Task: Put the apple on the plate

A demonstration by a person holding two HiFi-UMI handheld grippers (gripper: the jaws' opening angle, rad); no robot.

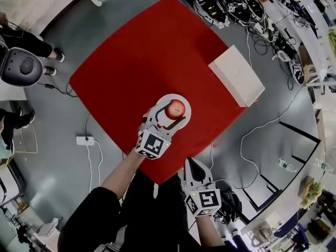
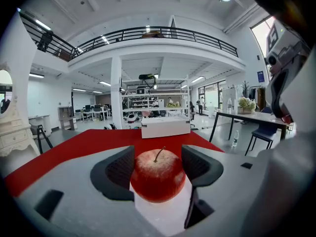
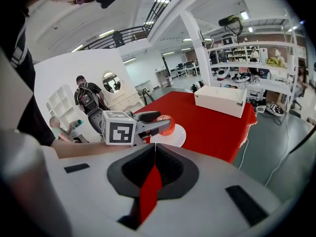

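— On the red table (image 1: 131, 72), close to its near edge, what is seen?
— A white plate (image 1: 185, 102) is seen there, and the apple (image 1: 175, 109) is located over its middle, stem up.
— Is the apple gripped?
— It is clasped by the left gripper (image 2: 159, 166); both dark pads are pressed against its sides. Whether its underside is rested on the plate cannot be told.
— And the other tongs?
— The right gripper (image 3: 154, 149) is held nearer, off the table's near edge, to the right of the left one. Its jaws are clenched together, with nothing caught between them.
— What else is laid on the table?
— A white box (image 1: 236, 75) is placed at the far right corner, well apart from the plate.
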